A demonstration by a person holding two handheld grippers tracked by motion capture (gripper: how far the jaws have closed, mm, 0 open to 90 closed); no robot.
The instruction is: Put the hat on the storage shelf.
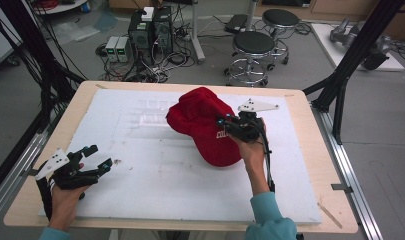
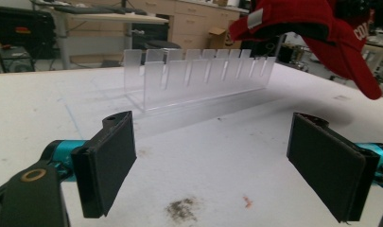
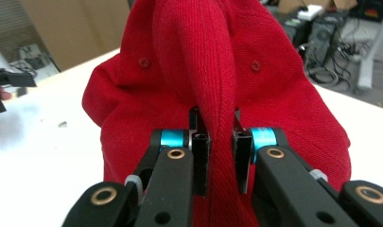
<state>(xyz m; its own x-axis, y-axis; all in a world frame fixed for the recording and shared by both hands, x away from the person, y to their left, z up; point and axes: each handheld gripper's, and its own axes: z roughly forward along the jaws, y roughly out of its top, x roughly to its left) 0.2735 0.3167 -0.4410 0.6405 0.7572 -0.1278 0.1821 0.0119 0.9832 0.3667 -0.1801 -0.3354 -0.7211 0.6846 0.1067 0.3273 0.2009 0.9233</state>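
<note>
We have the right gripper (image 3: pixel 216 156) pinching a fold of the red cap (image 1: pixel 206 125), soft woven cloth bunched between its pads and hanging clear of the white foam board (image 1: pixel 155 170). This looks like the carry step. Beyond the cap stands the clear slotted rack (image 2: pixel 198 75), stiff, glossy plastic; next we must likely lower the cap there gently. The left gripper (image 1: pixel 97 157) rests spread and empty, well aside.

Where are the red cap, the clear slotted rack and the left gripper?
red cap (image 1: pixel 200 117), high view, on its crown.
clear slotted rack (image 2: pixel 198 75), left gripper view, on its front wall.
left gripper (image 1: pixel 101 157), high view, between its open fingers.
</note>
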